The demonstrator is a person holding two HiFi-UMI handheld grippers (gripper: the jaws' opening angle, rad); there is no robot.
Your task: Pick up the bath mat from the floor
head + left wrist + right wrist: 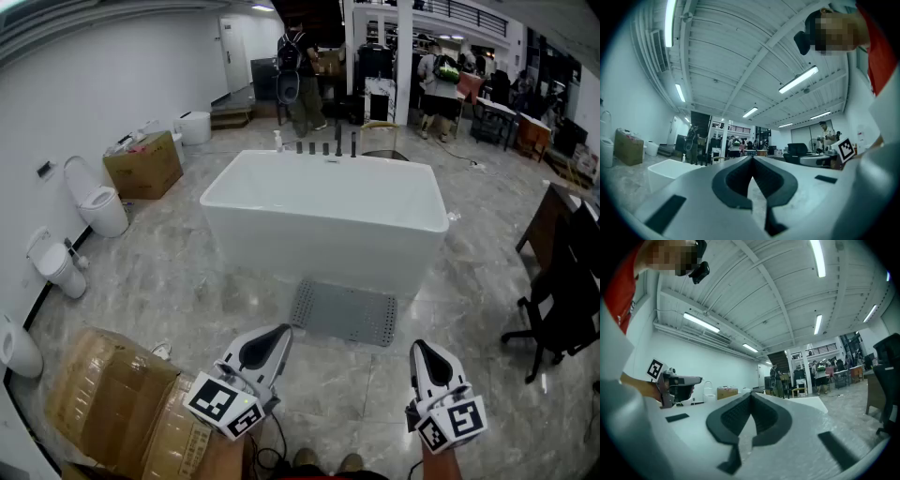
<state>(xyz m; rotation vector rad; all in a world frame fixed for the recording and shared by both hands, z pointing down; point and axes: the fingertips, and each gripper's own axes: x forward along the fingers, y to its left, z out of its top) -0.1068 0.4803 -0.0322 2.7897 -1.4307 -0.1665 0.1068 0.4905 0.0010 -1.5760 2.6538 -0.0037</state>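
A grey bath mat (344,312) is lying flat on the marble floor (169,272), seemingly touching the white bathtub (328,211) behind it; nearer the camera, the left gripper (277,334) and right gripper (421,349) are hovering level, jaws closed together on nothing, apart from the mat.

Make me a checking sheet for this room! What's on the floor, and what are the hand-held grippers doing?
Surface: grey marbled tile floor.
Job's things: grey bath mat lies flat before the white bathtub, untouched.
Clutter: cardboard boxes at lower left; another box by the wall.
Grippers: left hand-held gripper and right hand-held gripper both shut, empty, short of the mat.
Cables: thin dark cable below the left hand-held gripper.
Surroundings: toilets along the left wall, black chair, people behind.
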